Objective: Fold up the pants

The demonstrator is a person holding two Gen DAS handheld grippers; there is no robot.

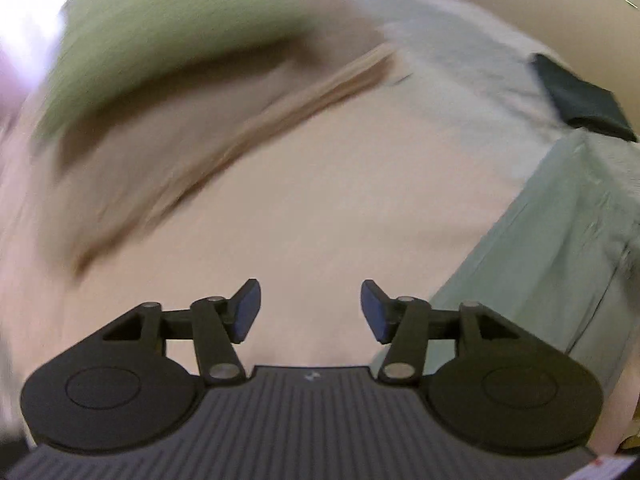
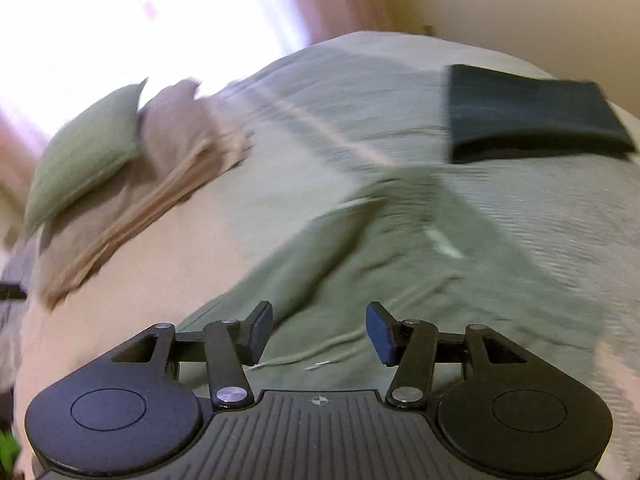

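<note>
Sage-green pants point(image 2: 360, 264) lie spread and rumpled on the bed, with a drawstring point(image 2: 304, 354) trailing near their near edge. My right gripper point(image 2: 318, 332) hovers open just above that near edge, nothing between its blue pads. In the left wrist view the same pants point(image 1: 560, 248) reach in from the right. My left gripper point(image 1: 310, 310) stands open over the bare pale-pink sheet point(image 1: 320, 200), left of the pants and not touching them. Both views are motion-blurred.
A dark folded garment point(image 2: 532, 114) lies on the grey-green blanket point(image 2: 360, 92) at the far right, also seen as a dark folded garment point(image 1: 580, 96). A green pillow point(image 2: 84, 148) and a tan pillow point(image 2: 168, 152) sit at the bed's left. A bright window point(image 2: 120, 20) glares behind.
</note>
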